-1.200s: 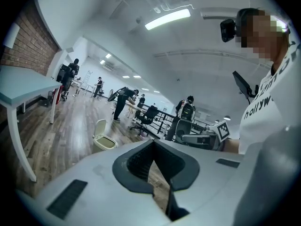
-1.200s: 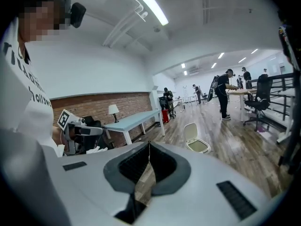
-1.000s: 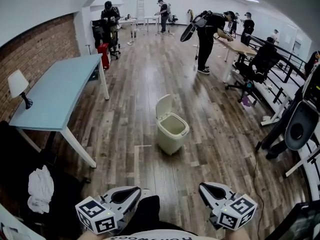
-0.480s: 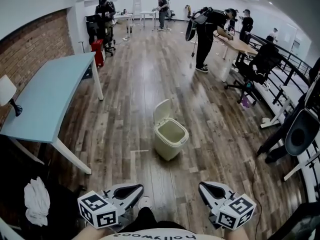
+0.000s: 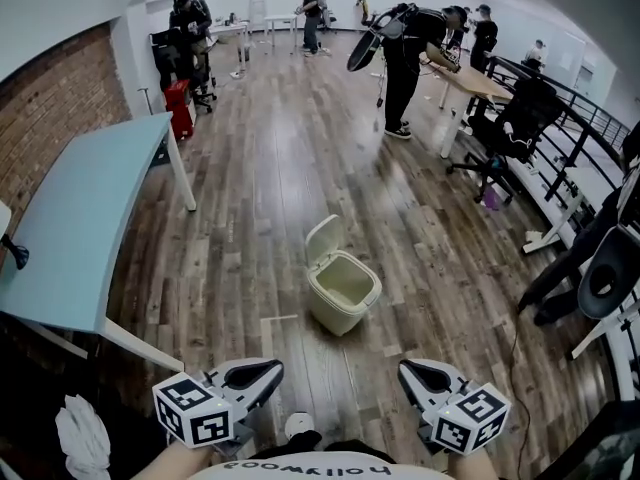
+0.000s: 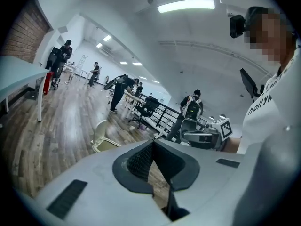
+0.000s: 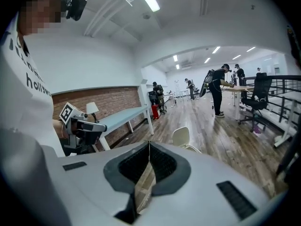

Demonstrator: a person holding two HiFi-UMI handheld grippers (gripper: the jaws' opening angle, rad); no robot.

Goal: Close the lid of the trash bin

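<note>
The trash bin is cream, the floor streaked brown, the surface pale blue, the wall apparently reddish brick.

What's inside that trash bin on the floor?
The lid stands up, so the trash bin is open. The part inside that shows is plain and pale, with no rubbish seen. The near inner side and the very bottom are hidden behind the rim.

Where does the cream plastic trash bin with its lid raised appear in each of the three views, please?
Head view: the cream plastic trash bin stands on the wooden floor, near centre.
Left gripper view: the bin sits low, left of centre.
Right gripper view: the bin sits low, slightly right of centre.
Shared landmark: the light blue table, left of the bin in all three.
</note>
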